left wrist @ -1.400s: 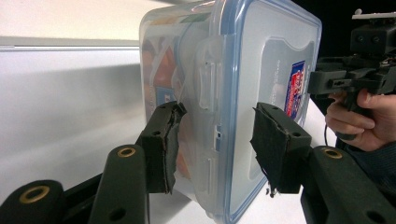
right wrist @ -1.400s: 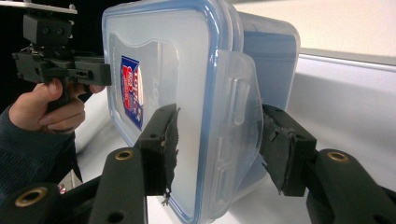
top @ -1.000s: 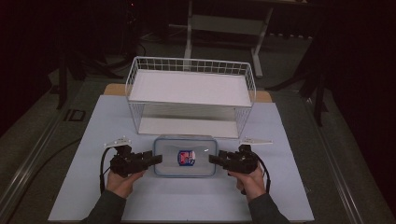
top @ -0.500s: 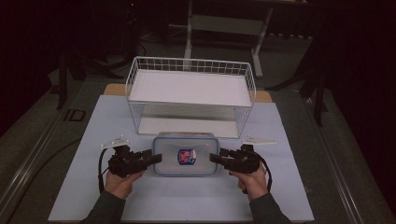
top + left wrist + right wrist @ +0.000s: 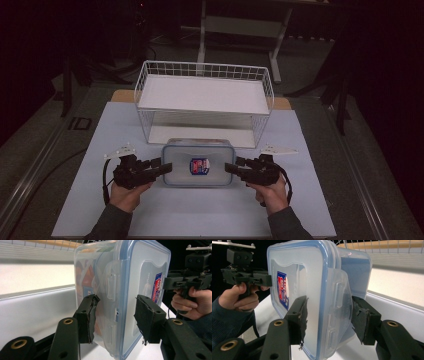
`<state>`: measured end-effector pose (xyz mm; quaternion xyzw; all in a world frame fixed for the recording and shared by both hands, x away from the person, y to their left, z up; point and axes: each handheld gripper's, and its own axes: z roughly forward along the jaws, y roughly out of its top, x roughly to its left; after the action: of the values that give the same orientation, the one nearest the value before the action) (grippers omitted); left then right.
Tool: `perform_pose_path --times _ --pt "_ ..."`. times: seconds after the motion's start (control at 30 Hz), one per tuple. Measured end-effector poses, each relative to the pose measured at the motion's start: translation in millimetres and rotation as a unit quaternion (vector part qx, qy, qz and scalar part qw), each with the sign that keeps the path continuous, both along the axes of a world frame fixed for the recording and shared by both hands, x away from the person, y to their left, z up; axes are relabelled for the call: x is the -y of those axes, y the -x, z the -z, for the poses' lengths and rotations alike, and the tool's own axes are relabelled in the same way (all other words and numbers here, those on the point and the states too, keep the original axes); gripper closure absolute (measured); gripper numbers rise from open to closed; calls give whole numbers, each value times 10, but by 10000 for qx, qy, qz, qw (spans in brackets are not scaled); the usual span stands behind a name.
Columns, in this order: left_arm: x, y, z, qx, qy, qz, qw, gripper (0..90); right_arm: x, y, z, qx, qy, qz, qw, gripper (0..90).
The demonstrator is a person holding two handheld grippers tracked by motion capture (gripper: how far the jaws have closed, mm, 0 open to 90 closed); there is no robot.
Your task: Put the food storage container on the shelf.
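moved: nothing | both tools grip box (image 5: 198, 163) (contents blurred behind plastic)

Wire shelf rack (image 5: 204, 102) sits right behind the clip-lid plastic container (image 5: 198, 162), nearly touching it, so no passing that way. Both short ends are taken by the left gripper (image 5: 161, 166) and right gripper (image 5: 235, 167). Near side of the container: bare white mat (image 5: 200, 210), wide open.
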<state>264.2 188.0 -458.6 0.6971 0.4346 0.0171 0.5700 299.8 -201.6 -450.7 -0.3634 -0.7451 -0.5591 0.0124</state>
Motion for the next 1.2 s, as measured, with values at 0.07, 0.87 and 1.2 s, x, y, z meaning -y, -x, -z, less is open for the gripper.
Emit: perform_pose_path --times 0.07,0.87,1.2 --pt "2 2 -10 12 15 1 10000 519 1 6 -22 39 -2 5 10000 489" --pt "13 -13 -237 232 12 17 9997 521 19 17 -200 297 -140 55 9994 489" --pt "43 -48 -458 503 -57 48 9987 521 51 10 -390 478 -184 87 9986 489"
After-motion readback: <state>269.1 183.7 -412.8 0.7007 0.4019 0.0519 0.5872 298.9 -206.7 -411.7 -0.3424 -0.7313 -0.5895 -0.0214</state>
